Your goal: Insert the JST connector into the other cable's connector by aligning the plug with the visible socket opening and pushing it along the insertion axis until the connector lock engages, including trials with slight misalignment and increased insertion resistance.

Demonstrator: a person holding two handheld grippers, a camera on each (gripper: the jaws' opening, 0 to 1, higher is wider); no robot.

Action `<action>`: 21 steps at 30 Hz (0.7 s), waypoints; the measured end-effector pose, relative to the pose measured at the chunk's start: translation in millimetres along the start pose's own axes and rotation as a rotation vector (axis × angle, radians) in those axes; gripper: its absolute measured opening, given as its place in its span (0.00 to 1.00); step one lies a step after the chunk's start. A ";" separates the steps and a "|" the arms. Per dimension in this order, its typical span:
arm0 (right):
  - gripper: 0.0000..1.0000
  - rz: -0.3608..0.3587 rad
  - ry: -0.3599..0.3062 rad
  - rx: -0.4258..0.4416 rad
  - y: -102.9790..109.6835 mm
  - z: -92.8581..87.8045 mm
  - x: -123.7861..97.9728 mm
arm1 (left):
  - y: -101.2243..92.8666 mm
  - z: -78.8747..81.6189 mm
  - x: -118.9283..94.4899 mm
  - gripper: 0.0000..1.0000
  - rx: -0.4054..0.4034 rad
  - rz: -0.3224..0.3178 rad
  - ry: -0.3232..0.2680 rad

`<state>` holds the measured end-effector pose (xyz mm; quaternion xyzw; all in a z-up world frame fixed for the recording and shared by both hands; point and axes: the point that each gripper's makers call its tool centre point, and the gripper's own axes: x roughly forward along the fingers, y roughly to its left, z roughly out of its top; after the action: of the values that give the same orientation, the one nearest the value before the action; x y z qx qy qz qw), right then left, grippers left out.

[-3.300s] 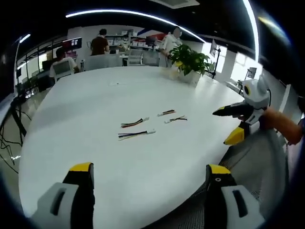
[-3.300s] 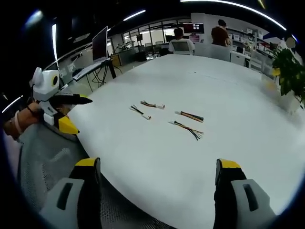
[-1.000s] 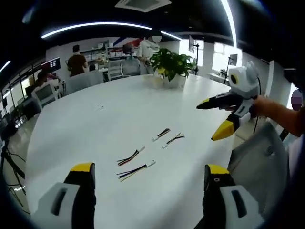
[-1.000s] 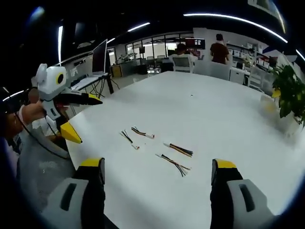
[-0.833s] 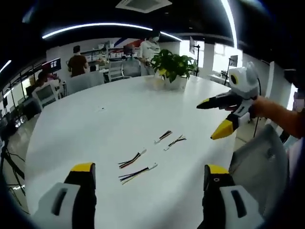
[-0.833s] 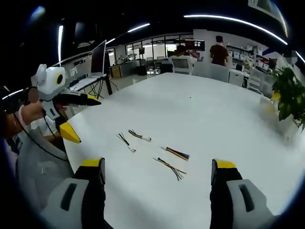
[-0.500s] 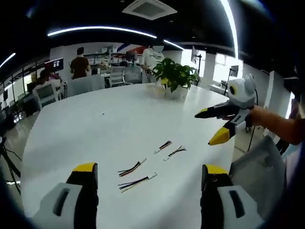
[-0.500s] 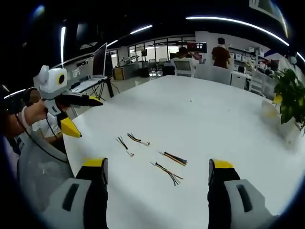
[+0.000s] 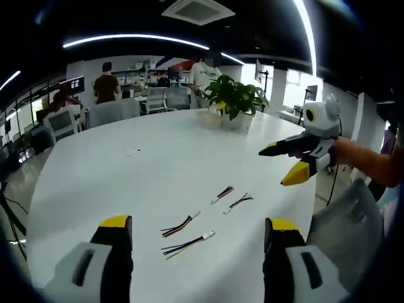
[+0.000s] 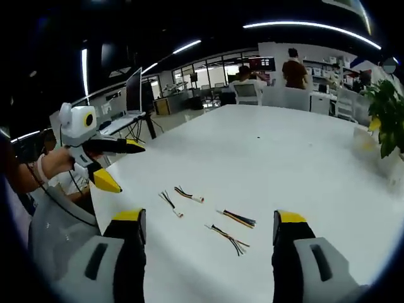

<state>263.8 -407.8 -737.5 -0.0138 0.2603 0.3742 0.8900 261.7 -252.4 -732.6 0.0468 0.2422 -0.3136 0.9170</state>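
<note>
Both grippers hover above the big white round table (image 9: 126, 170), and neither holds anything. The left gripper (image 9: 196, 228) has its yellow-tipped black jaws spread wide, released; the right gripper (image 10: 211, 222) is likewise spread and empty. Four short multicoloured wire leads with small white JST connectors lie loose on the tabletop: one long lead (image 9: 187, 243) nearest the left gripper, a second long lead (image 9: 179, 225) just beyond it, and two shorter leads (image 9: 222, 193) and (image 9: 237, 202) further on. A green potted plant (image 9: 235, 100) stands at the far edge. People sit at desks in the background.
</note>
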 end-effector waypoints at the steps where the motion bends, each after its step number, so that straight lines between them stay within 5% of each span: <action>1: 0.78 0.001 -0.002 0.002 -0.2 0.1 0.1 | 0.3 0.9 0.5 0.85 0.000 0.002 -0.003; 21: 0.76 0.053 -0.001 0.006 -10.3 2.7 22.0 | 11.7 18.5 25.2 0.84 0.047 -0.013 -0.026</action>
<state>284.9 -400.2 -747.3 -0.0040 0.2615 0.3968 0.8799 293.7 -261.3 -729.1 0.0626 0.2231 -0.3259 0.9166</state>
